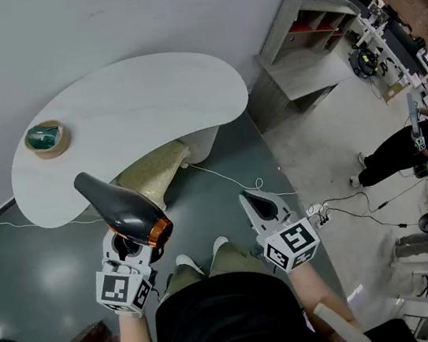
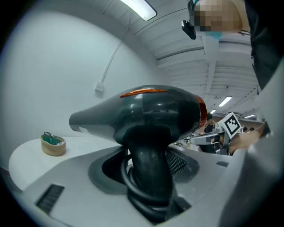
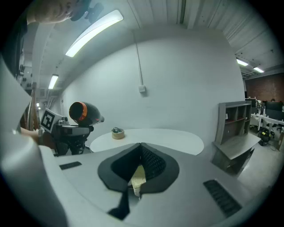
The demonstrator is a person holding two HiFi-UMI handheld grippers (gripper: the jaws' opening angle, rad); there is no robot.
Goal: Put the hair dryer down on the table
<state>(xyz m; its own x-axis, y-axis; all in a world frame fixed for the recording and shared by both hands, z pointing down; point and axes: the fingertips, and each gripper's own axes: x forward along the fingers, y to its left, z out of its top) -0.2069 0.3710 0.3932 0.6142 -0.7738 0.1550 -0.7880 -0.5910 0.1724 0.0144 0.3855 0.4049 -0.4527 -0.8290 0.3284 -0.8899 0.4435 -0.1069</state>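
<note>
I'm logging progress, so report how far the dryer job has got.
Done: the left hand-held gripper grips the dryer by its handle. In hand: the dryer is held in the air near the table. Left: set it down and let go. The right hand-held gripper is shut, empty.

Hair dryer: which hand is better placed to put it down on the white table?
Left. The left tongs grip the hair dryer by its handle, its nozzle pointing toward the table. The right tongs are shut and apart from it.
</note>
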